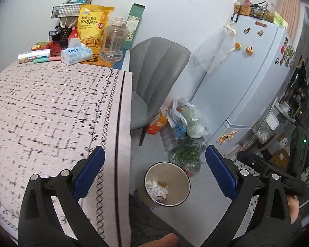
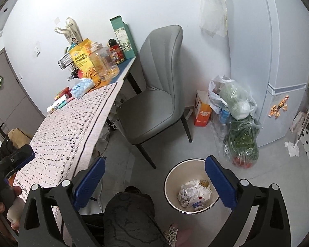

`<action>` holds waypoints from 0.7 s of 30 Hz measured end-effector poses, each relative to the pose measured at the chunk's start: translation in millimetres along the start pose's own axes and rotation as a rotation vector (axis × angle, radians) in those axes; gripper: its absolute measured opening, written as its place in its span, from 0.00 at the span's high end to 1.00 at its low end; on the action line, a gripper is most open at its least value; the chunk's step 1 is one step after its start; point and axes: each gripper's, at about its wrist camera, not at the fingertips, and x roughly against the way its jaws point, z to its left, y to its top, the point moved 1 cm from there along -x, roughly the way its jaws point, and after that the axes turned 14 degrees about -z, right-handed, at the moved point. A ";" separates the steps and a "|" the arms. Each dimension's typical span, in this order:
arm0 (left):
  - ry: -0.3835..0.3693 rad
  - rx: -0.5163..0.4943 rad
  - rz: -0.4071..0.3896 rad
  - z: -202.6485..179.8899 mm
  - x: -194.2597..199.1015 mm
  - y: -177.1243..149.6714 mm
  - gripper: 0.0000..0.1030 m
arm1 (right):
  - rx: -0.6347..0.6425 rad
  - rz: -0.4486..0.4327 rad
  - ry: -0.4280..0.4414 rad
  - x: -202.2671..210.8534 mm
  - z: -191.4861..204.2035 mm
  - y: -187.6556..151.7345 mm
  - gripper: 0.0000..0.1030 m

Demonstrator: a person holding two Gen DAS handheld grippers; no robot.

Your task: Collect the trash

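A round cream trash bin [image 1: 183, 177] stands on the floor beside the table, with crumpled white paper and wrappers [image 1: 157, 189] inside. It also shows in the right wrist view [image 2: 171, 177], with the trash [image 2: 193, 195] at its bottom. My left gripper [image 1: 154, 164] is open and empty, hovering above the table edge and the bin. My right gripper [image 2: 154, 173] is open and empty, above the floor left of the bin. The right gripper's body [image 1: 265, 166] shows in the left wrist view.
A table with a patterned cloth [image 1: 51, 107] carries a tissue pack [image 1: 76, 53], a snack bag [image 1: 92, 24] and a clear jar [image 1: 113, 43] at its far end. A grey chair [image 2: 154, 94], plastic bags [image 2: 237, 111], an orange box [image 2: 201, 111] and a fridge [image 2: 263, 51] stand nearby.
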 end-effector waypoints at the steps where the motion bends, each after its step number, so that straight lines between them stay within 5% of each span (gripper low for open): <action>1: 0.005 0.000 -0.007 1.8 5.9 0.2 0.06 | 0.004 -0.002 0.000 2.3 3.1 -0.1 0.08; 21: 0.121 -0.017 -0.084 19.4 93.6 -0.7 0.06 | 0.066 -0.020 0.103 45.6 66.6 -4.3 0.08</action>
